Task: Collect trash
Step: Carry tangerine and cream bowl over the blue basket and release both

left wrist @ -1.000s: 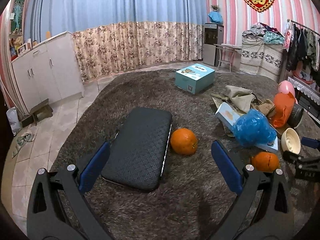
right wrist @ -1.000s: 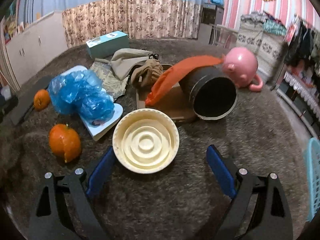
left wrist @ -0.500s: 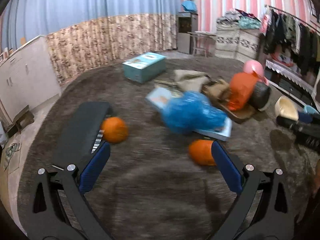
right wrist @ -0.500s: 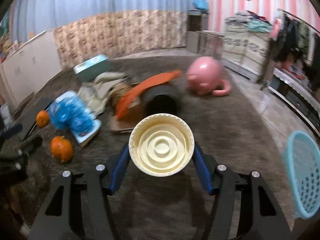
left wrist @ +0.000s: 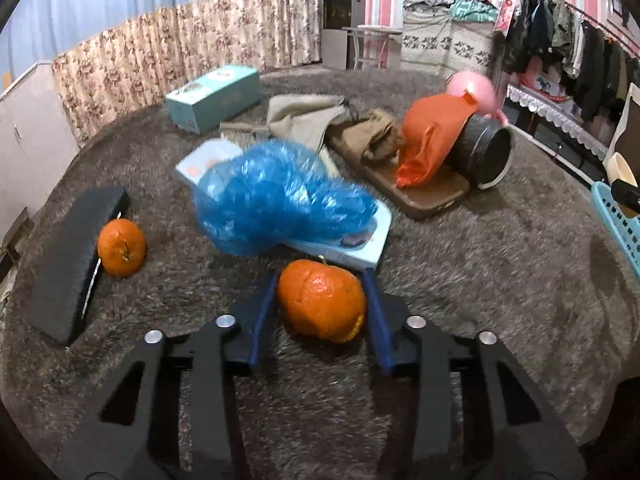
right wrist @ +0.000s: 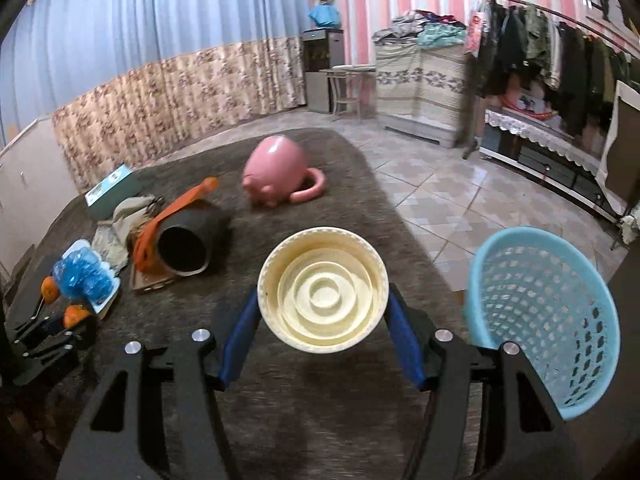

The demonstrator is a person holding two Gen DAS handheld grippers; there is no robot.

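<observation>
With the pale blue lattice plastic basket (right wrist: 542, 320) seemingly empty, collection had barely begun: the right gripper (right wrist: 322, 334) clasped a cream ribbed plastic bowl (right wrist: 323, 289) beside it, while the left gripper (left wrist: 320, 318), jaws just closing, bracketed a torn orange peel (left wrist: 322, 300) on the shaggy brown carpet (left wrist: 480, 264).

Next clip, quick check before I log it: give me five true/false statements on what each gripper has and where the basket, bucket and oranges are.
1. The right gripper holds a cream bowl between its fingers. True.
2. The left gripper is closed on the blue plastic bag. False: its fingers have just been closing, with an orange between them.
3. The light blue basket stands to the right of the held bowl. True.
4. The black bucket stands upright. False: it lies on its side, mouth toward the camera.
5. Only one orange is on the carpet. False: a second orange lies beside the black case.
</observation>
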